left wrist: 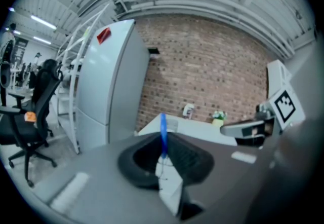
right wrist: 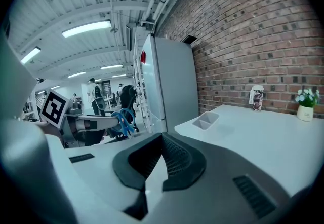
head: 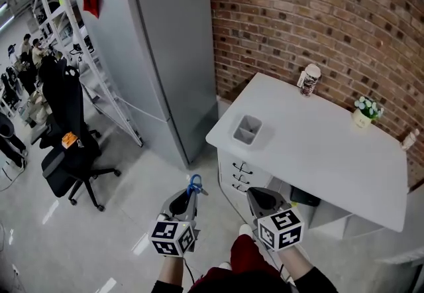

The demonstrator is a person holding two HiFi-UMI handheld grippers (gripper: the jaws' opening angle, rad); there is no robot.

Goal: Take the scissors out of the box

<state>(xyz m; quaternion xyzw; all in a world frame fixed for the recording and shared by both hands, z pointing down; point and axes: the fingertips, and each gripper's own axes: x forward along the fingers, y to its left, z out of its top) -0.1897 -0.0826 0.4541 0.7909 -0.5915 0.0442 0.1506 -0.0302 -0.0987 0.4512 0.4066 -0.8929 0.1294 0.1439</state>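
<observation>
Blue-handled scissors (head: 194,184) stick up from the tips of my left gripper (head: 189,196), which is shut on them, out over the floor in front of the white table (head: 331,152). In the left gripper view the blue handle (left wrist: 163,133) rises between the closed jaws. The small grey box (head: 247,129) stands near the table's left corner, a good way ahead of both grippers. My right gripper (head: 256,195) is beside the left one, shut with nothing in it. From the right gripper view (right wrist: 163,138) I see the scissors (right wrist: 124,121) at the left and the box (right wrist: 208,118) on the table.
A tall grey fridge (head: 159,53) stands left of the table against the brick wall (head: 318,13). A cup (head: 309,79) and a small flower pot (head: 366,111) sit at the table's far edge. Drawers (head: 242,175) are under the table. A black office chair (head: 66,146) is at the left.
</observation>
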